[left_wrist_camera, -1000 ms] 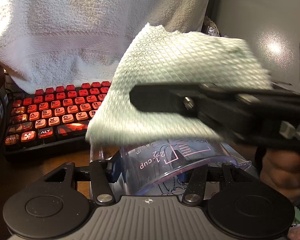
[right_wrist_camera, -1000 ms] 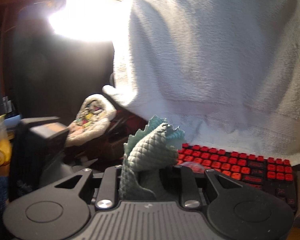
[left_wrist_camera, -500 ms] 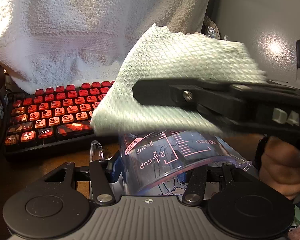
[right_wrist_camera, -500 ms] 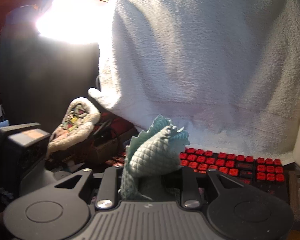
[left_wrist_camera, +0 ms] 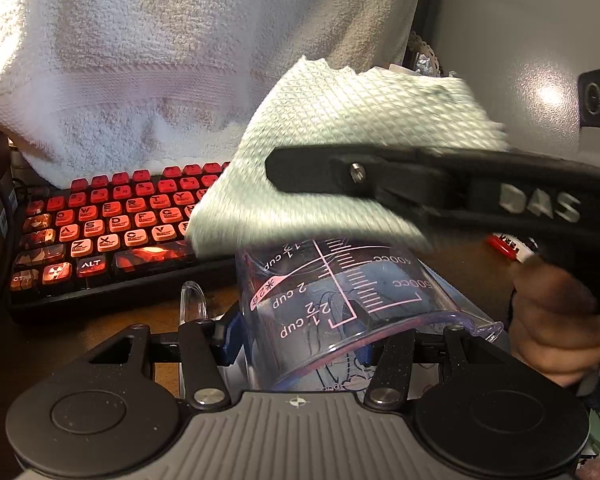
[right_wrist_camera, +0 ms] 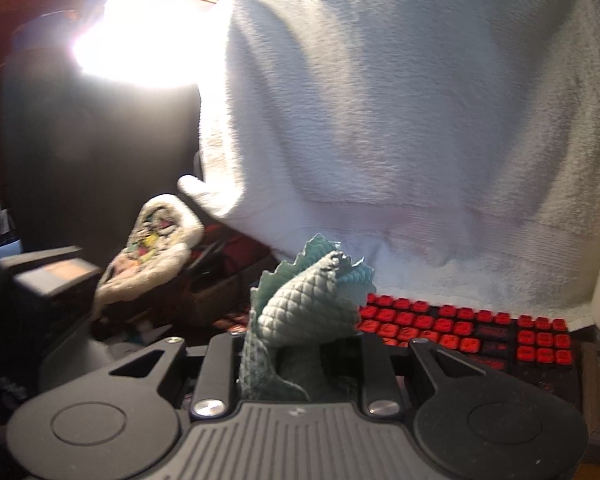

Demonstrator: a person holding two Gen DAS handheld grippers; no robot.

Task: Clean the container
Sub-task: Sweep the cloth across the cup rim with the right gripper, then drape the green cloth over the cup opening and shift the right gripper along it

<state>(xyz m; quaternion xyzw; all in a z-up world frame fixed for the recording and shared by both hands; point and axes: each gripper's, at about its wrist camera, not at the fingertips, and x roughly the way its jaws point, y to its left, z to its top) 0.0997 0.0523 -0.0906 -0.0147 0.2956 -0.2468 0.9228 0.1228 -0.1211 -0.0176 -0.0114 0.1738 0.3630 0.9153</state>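
Two blue-padded jaws of the left gripper (left_wrist_camera: pixel 300 344) clamp the clear measuring cup (left_wrist_camera: pixel 340 304), which lies tilted between them with its pink markings upside down and its rim nearest the camera. Just above and beyond the cup, the right gripper (left_wrist_camera: pixel 276 168) reaches in from the right, pinching a white paper towel (left_wrist_camera: pixel 340 132) that hangs over the cup's far end; whether it touches the cup I cannot tell. A hand (left_wrist_camera: pixel 556 320) grips that tool at the right. Ahead and left lies a red keyboard (left_wrist_camera: pixel 100 232) under a draped white towel (left_wrist_camera: pixel 160 60).

From the right wrist, the closed jaws pinch the bunched paper towel (right_wrist_camera: pixel 312 312) straight ahead; keyboard (right_wrist_camera: pixel 480 336) and towel (right_wrist_camera: pixel 400 120) lie beyond.
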